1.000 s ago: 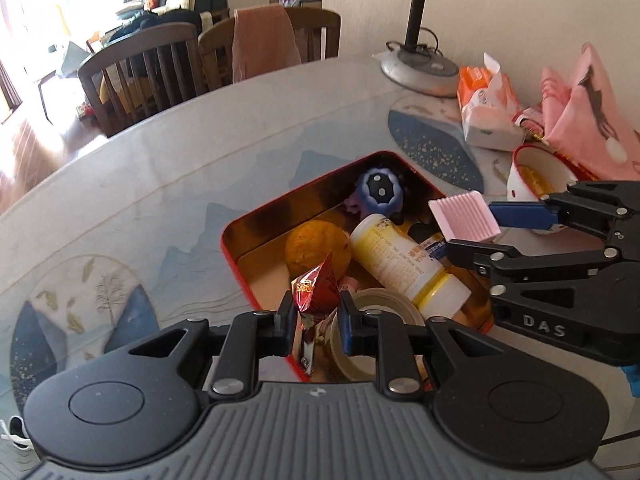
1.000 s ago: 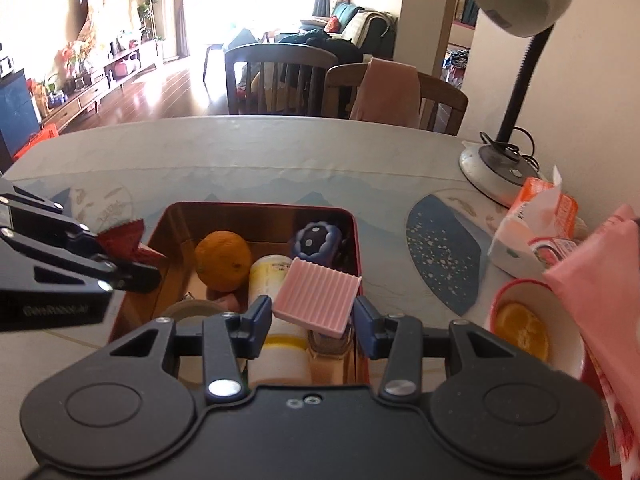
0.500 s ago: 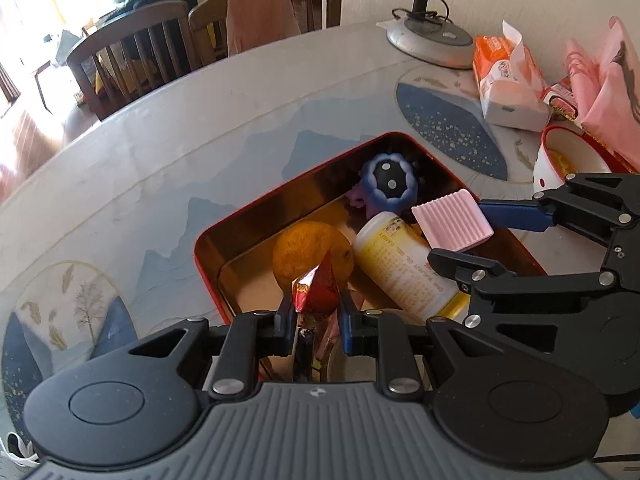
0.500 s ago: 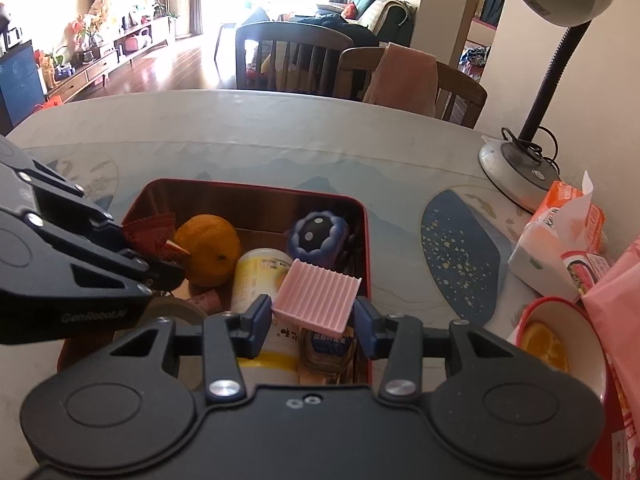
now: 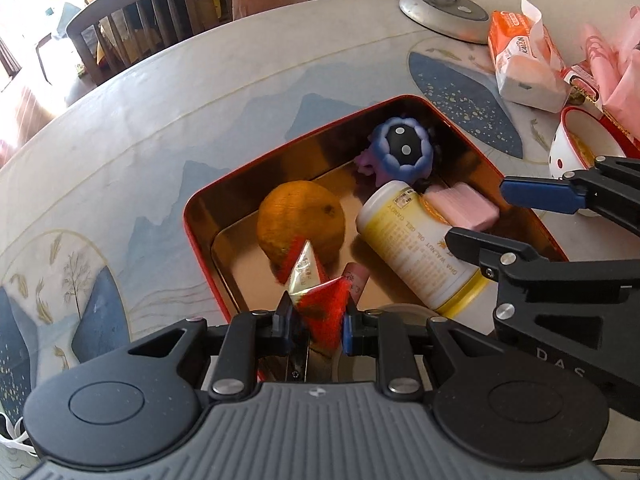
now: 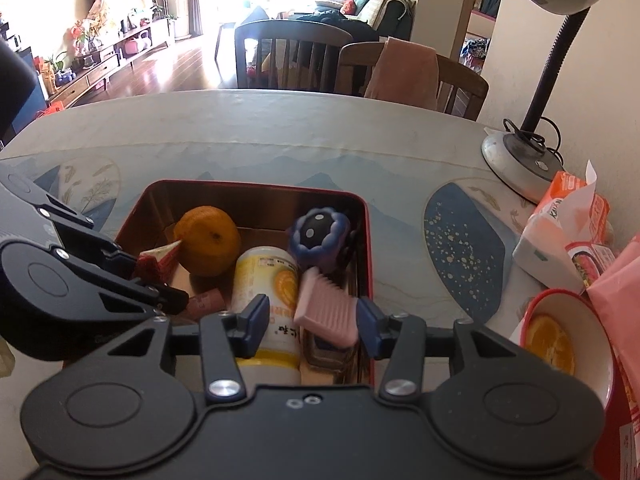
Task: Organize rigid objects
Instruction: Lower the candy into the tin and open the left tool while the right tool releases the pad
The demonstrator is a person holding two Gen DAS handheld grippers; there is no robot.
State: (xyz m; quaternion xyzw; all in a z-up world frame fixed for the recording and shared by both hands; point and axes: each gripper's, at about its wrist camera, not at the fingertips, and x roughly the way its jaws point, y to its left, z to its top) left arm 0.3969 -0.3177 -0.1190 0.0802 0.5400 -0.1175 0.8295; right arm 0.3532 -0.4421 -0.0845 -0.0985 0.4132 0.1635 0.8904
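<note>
Right now I see the desk (image 6: 280, 128) carrying a red tin (image 5: 196, 220) that already holds an orange (image 5: 300, 220), a yellow-labelled bottle (image 5: 412, 248) and a blue toy (image 5: 404, 152). My right gripper (image 6: 312, 320) has its fingers spread apart, and the pink ribbed block (image 6: 328, 312) lies loose between them, tilted against the bottle inside the tin's right edge. My left gripper (image 5: 316, 320) is clamped on a red snack packet (image 5: 316, 292), held over the tin's near-left part, its point aimed toward the orange. I judge the packet's drop comes next: the open floor lies directly ahead and below my left fingers, so that hand is nearer.
</note>
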